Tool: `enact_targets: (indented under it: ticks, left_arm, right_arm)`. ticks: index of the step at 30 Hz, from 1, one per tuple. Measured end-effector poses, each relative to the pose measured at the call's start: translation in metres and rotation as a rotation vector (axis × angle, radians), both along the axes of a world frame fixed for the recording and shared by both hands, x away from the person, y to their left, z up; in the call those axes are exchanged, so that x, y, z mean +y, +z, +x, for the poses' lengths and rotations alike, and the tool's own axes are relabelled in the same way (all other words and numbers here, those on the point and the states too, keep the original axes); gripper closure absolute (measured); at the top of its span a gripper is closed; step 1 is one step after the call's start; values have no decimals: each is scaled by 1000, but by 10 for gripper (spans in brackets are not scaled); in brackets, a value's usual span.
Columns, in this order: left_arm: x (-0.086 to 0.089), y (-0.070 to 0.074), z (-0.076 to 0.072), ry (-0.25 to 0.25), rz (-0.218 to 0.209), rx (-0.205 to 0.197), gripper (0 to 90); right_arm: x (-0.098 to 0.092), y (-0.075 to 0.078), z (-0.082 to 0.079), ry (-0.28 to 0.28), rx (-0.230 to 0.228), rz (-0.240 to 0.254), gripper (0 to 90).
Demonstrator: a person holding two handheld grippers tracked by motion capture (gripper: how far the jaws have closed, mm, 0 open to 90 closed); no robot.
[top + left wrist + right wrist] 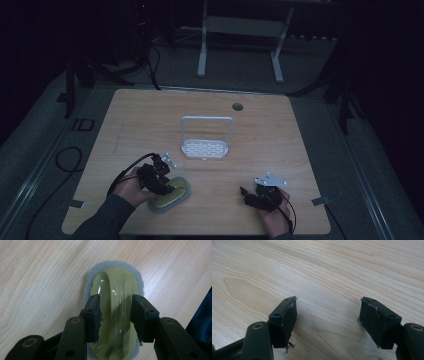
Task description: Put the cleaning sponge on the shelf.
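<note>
High view: at the front left of the pale wooden tabletop [150, 115], an oval scrubbing pad with a glossy olive-green plastic handle and a grey sponge base [172, 196] is straddled by the left hand-held gripper [162, 182]. Its jaws are seen in the left gripper view set half open on either side of the raised handle ridge [113, 305], not clearly clamped. The pad is judged light, its sponge soft, its plastic stiff and slippery; the ridge is best pinched. A white wire rack [206, 141] stands mid-table. The right hand-held gripper [246, 194] is held wide open and empty.
</note>
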State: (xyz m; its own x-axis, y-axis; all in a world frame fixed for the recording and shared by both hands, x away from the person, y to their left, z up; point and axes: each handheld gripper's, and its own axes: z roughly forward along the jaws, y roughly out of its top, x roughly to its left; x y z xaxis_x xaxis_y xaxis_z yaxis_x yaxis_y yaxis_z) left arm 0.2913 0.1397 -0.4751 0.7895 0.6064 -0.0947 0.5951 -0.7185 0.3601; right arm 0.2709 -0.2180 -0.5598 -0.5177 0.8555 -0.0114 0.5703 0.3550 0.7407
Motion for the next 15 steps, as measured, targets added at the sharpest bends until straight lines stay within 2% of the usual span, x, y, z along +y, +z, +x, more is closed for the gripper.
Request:
enact_targets:
  ticks: [15]
  left_arm:
    - [-4, -2, 4, -14, 40, 63, 613]
  right_arm:
    - [0, 0, 0, -2, 0, 2, 298]
